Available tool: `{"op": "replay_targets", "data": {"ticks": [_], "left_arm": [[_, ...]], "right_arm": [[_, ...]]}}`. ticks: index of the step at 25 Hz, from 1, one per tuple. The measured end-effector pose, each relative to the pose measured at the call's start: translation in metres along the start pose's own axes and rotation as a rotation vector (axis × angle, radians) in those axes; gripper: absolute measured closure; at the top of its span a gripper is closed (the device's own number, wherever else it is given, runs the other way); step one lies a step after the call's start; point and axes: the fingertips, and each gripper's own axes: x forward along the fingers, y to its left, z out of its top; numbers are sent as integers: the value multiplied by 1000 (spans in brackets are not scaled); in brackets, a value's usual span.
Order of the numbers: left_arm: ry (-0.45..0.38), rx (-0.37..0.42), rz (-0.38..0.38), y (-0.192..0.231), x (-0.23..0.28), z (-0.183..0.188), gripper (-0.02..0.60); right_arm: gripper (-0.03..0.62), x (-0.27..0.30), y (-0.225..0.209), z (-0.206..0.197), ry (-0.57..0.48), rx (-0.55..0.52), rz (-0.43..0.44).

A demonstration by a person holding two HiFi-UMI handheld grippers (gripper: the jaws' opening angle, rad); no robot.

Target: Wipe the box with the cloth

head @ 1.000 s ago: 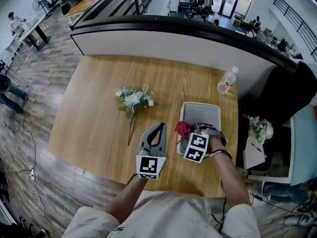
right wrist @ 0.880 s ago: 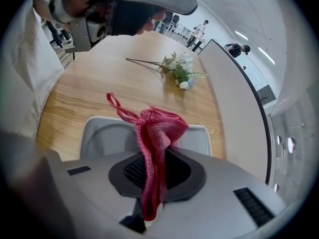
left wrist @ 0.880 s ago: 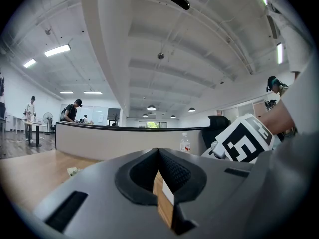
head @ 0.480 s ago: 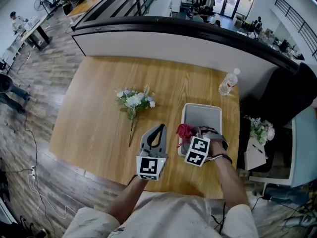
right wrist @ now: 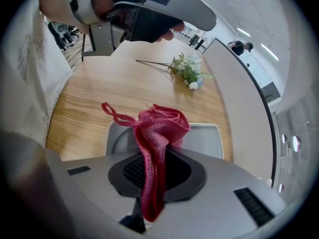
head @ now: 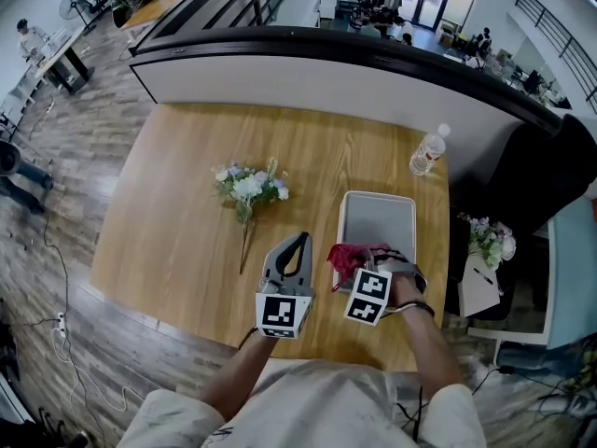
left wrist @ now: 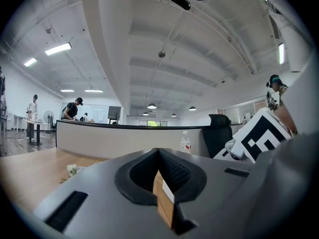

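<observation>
Hanging from the right gripper (head: pixel 366 267), the red cloth (head: pixel 350 255) is at the near left corner of the box (head: pixel 378 220). The jaws of this gripper pinch the cloth around its middle. In the right gripper view one bunched end sticks up in front of the box, and a thin loop pokes out to one side. The other end hangs down under the jaws. I cannot tell if the cloth touches the box.

The box is flat and white with a grey inside. It lies on the wooden bench (head: pixel 187 222), close to the bench's right edge.

The left gripper (head: pixel 300 243) is just to the left of the box, over bare wood. Its jaws are pressed together at the tips and hold nothing.

A bunch of white and pale flowers (head: pixel 249 189) lies on the bench further left of the box and a bit behind it. A clear water bottle (head: pixel 427 154) stands behind the box, near the far right corner of the bench. A black chair (head: pixel 546 171) is off to the right of the box, past the bench.
</observation>
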Motion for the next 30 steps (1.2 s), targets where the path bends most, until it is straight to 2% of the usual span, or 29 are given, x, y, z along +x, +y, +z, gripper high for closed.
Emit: {"op": "replay_targets", "data": {"ticks": [30], "left_arm": [[0, -10, -17, -4, 3, -2, 568]], "right_arm": [[533, -18, 40, 1, -11, 87, 87]]}}
